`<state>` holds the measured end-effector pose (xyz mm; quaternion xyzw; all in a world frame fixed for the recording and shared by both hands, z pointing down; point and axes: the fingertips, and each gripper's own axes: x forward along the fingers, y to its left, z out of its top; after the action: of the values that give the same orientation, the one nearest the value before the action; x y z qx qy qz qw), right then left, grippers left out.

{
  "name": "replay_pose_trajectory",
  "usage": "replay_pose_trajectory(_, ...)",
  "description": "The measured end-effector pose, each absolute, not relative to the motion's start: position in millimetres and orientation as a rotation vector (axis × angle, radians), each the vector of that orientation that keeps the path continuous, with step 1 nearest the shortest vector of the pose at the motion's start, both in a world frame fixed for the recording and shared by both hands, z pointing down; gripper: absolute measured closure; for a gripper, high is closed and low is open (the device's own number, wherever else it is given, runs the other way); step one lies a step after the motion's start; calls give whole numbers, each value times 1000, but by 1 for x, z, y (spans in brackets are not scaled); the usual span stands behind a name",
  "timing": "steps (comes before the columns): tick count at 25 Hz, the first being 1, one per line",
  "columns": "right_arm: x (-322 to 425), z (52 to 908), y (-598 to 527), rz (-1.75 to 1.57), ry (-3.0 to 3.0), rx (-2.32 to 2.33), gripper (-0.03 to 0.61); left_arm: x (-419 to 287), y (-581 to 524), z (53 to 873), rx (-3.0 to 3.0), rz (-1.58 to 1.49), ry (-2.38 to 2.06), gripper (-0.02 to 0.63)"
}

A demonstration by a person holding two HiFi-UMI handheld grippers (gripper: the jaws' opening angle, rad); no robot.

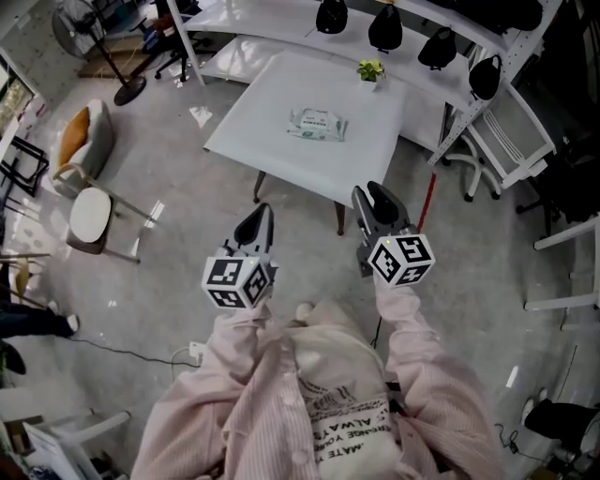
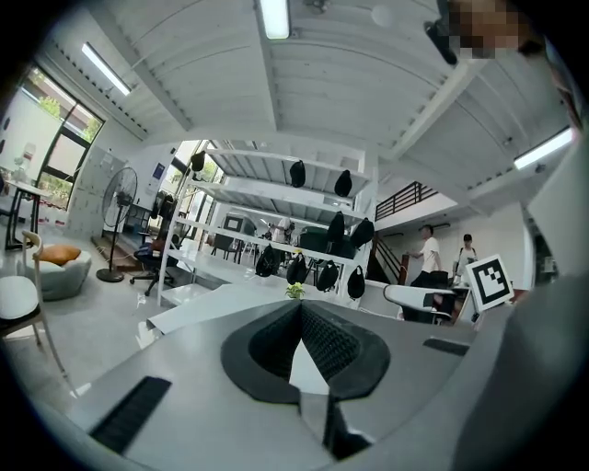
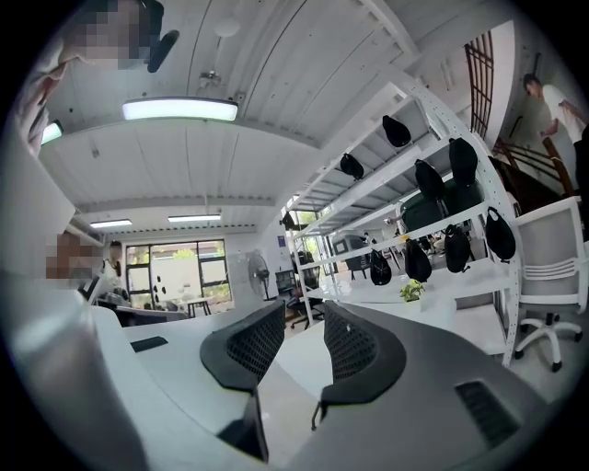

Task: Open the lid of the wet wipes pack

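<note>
Approaching seems to be the step: green-white plastic wet wipes pack (image 1: 317, 124) sits mid white square worktop (image 1: 262, 112), left hand-held gripper (image 1: 264, 212) pinched together empty, right hand-held gripper (image 1: 368, 193) apart empty, both well short of the worktop; next, reach its lid.

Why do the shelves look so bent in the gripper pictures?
Left gripper view: a wide-angle lens bows the shelves, corners black, ceiling lamp glaring. Right gripper view: same bowing, ceiling light bright. Head view: milder curve, even light, wet wipes pack small but sharp.
</note>
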<state>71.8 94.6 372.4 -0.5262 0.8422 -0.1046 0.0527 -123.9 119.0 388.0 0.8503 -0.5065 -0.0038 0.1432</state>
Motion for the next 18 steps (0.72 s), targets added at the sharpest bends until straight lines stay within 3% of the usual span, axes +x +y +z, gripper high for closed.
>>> replay_pose_trajectory(18, 63, 407, -40, -382, 2639, -1599, 459, -139, -9, 415, 2382, 4, -1462, 614)
